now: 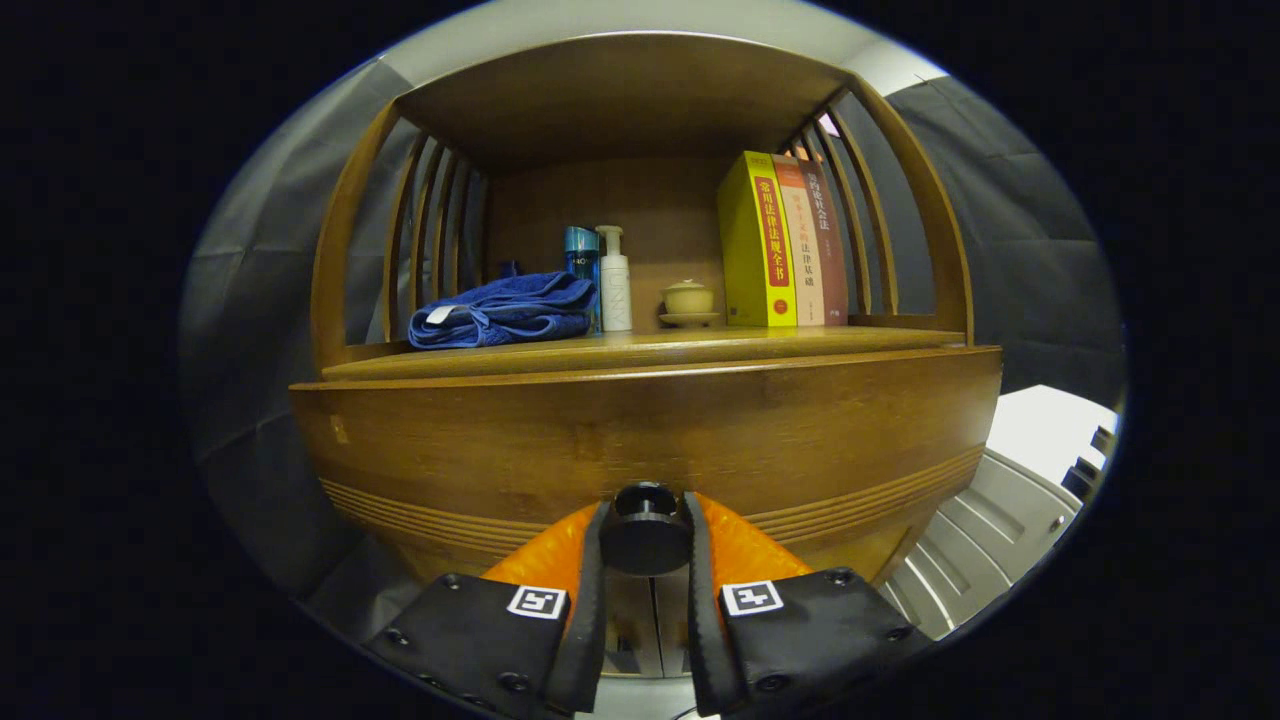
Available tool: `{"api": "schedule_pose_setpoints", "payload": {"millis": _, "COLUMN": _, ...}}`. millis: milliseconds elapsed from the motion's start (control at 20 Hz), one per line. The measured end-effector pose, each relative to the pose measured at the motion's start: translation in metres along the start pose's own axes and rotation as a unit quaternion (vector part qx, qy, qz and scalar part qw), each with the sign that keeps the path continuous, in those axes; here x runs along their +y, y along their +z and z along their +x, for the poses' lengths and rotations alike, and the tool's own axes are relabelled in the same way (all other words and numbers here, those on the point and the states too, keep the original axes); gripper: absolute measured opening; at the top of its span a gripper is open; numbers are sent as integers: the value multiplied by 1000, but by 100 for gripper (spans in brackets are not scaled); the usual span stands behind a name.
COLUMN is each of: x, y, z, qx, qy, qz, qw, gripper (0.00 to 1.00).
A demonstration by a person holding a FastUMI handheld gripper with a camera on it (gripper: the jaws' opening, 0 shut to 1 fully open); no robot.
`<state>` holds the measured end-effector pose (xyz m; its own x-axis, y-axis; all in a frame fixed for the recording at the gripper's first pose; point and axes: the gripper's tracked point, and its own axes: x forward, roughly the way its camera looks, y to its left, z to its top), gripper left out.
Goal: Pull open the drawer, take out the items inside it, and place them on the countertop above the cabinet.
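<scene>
We face the cabinet (pixel 640 440) with its drawer (pixel 500 450) front right ahead of our tool (pixel 645 545), apparently not yet pulled out. The surface (pixel 640 345) lies beyond. Our tool grips the drawer knob (pixel 645 535) between both fingers; every item remains inside.

My one camera rides the gripper (pixel 645 540), looking forward along its fingers, close against the drawer front (pixel 640 440), with the shelf (pixel 640 345) above and beyond

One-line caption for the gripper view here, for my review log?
Gripper shut on the drawer knob of a wooden cabinet; blue towel, bottles, a cup and books on the countertop above.
</scene>
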<state>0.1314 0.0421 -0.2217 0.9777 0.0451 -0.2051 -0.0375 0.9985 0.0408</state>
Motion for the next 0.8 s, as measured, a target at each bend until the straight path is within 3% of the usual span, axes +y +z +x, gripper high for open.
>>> {"api": "schedule_pose_setpoints", "payload": {"millis": 800, "x": -1, "y": -10, "z": -85, "qx": 12, "qy": 6, "qz": 33, "qw": 999, "gripper": 43}}
